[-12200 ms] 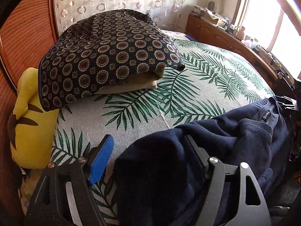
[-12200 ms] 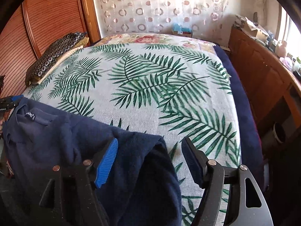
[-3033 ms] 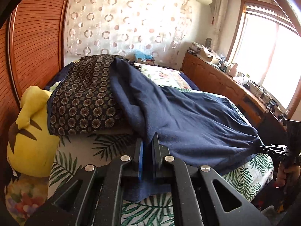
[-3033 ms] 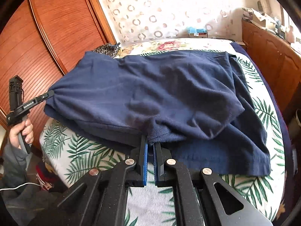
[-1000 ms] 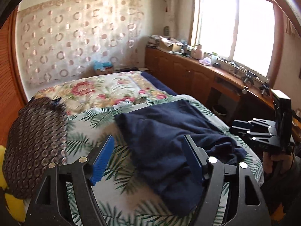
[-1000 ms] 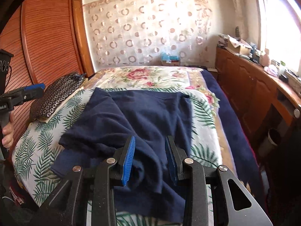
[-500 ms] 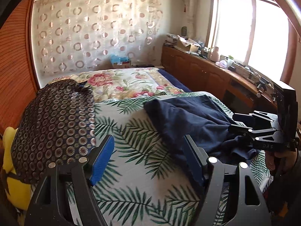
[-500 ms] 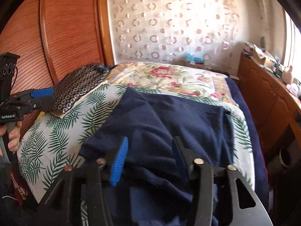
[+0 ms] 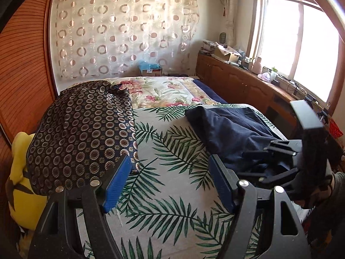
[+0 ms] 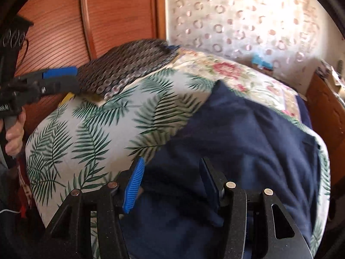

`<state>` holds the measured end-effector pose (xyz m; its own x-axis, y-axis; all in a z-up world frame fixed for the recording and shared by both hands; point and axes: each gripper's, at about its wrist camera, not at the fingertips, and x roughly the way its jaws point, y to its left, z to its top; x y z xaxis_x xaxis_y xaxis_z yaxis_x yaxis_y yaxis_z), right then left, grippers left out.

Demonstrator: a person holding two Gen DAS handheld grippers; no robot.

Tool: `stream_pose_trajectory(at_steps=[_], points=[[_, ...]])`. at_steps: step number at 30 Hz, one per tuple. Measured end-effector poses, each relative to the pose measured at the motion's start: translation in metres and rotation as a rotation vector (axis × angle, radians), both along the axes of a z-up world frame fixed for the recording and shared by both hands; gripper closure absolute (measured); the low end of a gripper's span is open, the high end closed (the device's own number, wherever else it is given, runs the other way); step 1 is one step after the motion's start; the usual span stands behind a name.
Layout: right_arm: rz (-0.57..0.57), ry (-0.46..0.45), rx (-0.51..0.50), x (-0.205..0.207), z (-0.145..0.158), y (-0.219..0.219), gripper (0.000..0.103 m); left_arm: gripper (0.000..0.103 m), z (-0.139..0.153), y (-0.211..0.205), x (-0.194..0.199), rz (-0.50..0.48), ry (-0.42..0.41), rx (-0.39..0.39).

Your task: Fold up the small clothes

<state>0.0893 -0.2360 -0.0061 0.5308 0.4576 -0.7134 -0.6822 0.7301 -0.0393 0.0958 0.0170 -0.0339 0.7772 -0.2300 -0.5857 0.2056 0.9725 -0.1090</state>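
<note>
One navy garment point(image 10: 248, 133), bunched in rumpled layers on the right part of the palm-leaf bedspread point(image 9: 168, 151); edges uneven, so folding is judged begun but far from finished. Left gripper point(image 9: 170, 183): fingers spread wide, holding nothing, poised over bare bedspread beside a dark patterned pillow point(image 9: 84, 133). Right gripper point(image 10: 172, 185): fingers parted, cloth lying between and beneath them but not pinched. Remaining, by estimate: regrasp an edge, flatten the bunching, square the layers, complete the final folds.
</note>
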Motion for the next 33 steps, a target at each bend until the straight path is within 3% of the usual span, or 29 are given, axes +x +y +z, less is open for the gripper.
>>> stream_pose_trajectory(at_steps=[15, 17, 19, 21, 27, 33], points=[[0.005, 0.013, -0.086, 0.005, -0.019, 0.031, 0.048, 0.028, -0.005, 0.005, -0.004, 0.0, 0.003, -0.004], [0.007, 0.006, -0.084, 0.004, -0.02, 0.031, 0.055, 0.028, -0.006, 0.004, -0.003, -0.003, 0.005, -0.005], [0.006, -0.002, -0.083, 0.005, -0.019, 0.028, 0.078, 0.028, -0.006, 0.002, -0.002, -0.007, 0.007, -0.005], [0.005, -0.001, -0.05, 0.006, -0.013, 0.021, 0.094, 0.028, -0.008, 0.0, -0.001, -0.012, 0.011, -0.006], [-0.046, -0.077, 0.052, 0.012, 0.025, -0.012, 0.095, 0.028, -0.012, -0.013, 0.004, -0.037, 0.022, 0.0], [-0.148, -0.171, 0.031, 0.042, 0.061, -0.052, 0.096, 0.028, -0.013, -0.032, 0.013, -0.07, 0.013, 0.004]])
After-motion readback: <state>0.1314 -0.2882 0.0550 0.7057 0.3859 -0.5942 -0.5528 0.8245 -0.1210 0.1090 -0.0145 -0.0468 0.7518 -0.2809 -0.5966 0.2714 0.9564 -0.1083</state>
